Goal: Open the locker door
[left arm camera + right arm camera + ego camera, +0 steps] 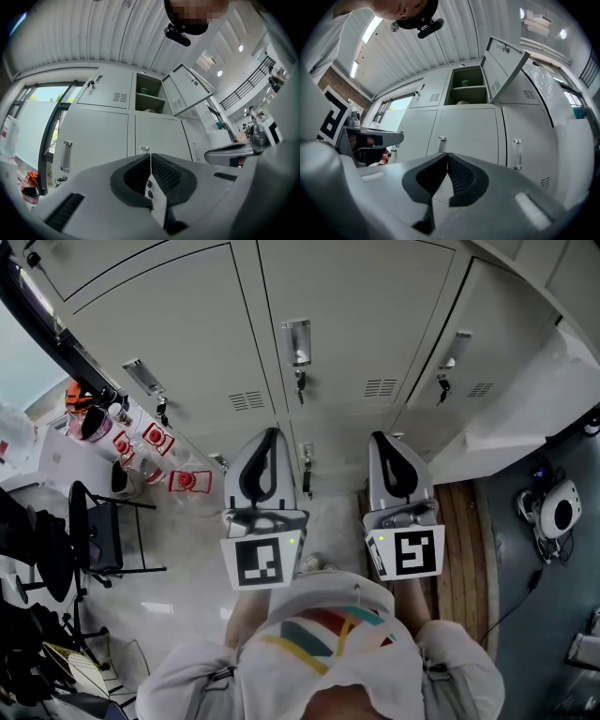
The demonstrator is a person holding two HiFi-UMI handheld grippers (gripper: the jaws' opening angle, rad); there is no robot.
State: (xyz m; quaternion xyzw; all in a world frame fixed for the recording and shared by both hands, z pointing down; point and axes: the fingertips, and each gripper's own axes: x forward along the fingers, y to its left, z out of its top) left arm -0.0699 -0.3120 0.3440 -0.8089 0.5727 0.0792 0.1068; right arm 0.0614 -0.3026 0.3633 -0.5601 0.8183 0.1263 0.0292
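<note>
One locker door point(505, 65) in the upper row stands swung wide on its right-hand hinge, and its compartment point(468, 86) shows a shelf with something on it that I can't make out. The left gripper view catches the same door from further over, hanging out over the row below. So a door is open as the task asks, though whether this is the door that was meant I can't say.

Every other locker I can see is shut. That includes the middle door point(361, 296) straight ahead of the person, with its slim upright handle point(296, 341) and a key point(300, 382) hanging just under it.

Both claws are held side by side in front of the person's chest, well short of the lockers. The left gripper point(150, 157) has its pads pressed together with nothing between them, and the right gripper point(446, 155) is the same.

This could be the job finished, with the hands drawn back. It could equally be the hands parked before one of the shut doors, if the open one is no concern of the task.

Either way, the thing to mind is the swung door's free edge, which juts into the space above the claws. On these doors the key hangs close under the handle — a grip would want the pads on the bar alone.
</note>
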